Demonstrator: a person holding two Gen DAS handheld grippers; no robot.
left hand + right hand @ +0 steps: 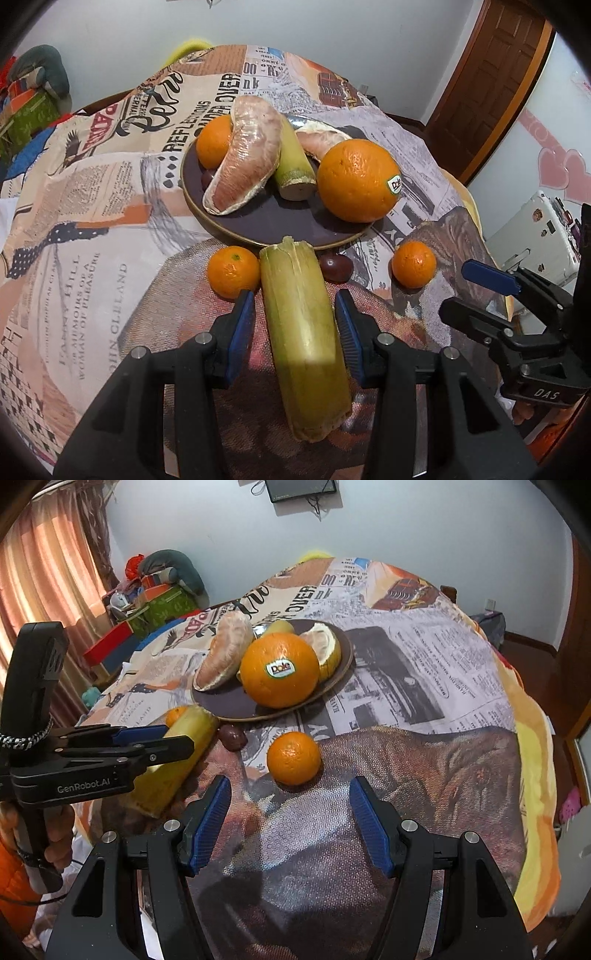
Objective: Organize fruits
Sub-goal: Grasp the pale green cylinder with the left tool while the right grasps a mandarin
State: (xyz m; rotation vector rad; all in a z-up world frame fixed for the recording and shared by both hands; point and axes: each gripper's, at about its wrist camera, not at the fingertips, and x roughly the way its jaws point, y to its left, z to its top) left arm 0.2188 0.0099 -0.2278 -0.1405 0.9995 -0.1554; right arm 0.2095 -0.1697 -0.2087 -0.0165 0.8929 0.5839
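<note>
A lived-in room of a home. A table [461, 672] wears a cloth printed with newspaper pages. Peach curtains [44, 572] hang at the left, beside a heap of boxes and soft things [155, 590]. There is a panelled brown wooden door [491, 74], pink heart stickers [561, 170] on a pale surface, and a small dark screen [301, 489] with trailing wires high on the plain white wall.

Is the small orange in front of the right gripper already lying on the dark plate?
No. The small orange sits on the printed cloth, clear of the near rim of the dark plate, ahead of the right gripper.
</note>
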